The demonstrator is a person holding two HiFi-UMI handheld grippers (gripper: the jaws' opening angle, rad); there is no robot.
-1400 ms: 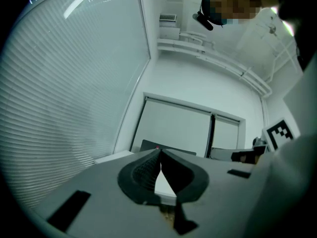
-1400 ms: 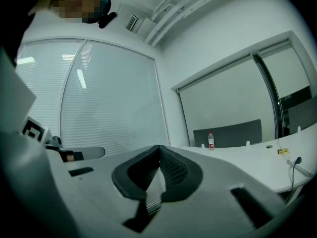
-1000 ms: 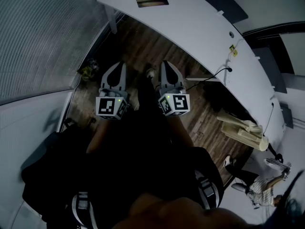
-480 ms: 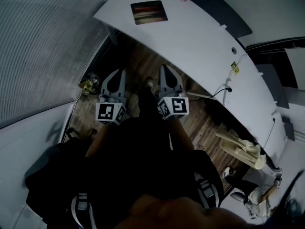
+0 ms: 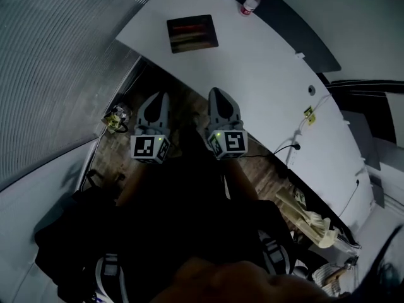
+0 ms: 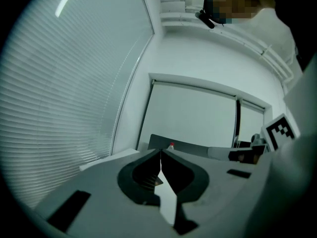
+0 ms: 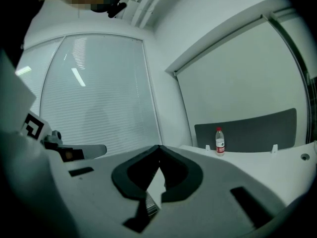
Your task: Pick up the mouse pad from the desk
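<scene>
White desk (image 5: 271,74) ahead: the mouse pad (image 5: 192,33) lies far, long axis left–right, midway between my left gripper (image 5: 161,97) and right gripper (image 5: 217,93) — both clenched, empty.

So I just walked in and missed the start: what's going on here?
A person holds a gripper in each hand and stands in front of a white desk. The left gripper and right gripper are both shut and empty, held side by side and pointing toward the desk's near edge. The mouse pad lies flat near a corner of the desk, untouched, with a bottle standing farther back. Nothing has been picked up yet.
</scene>
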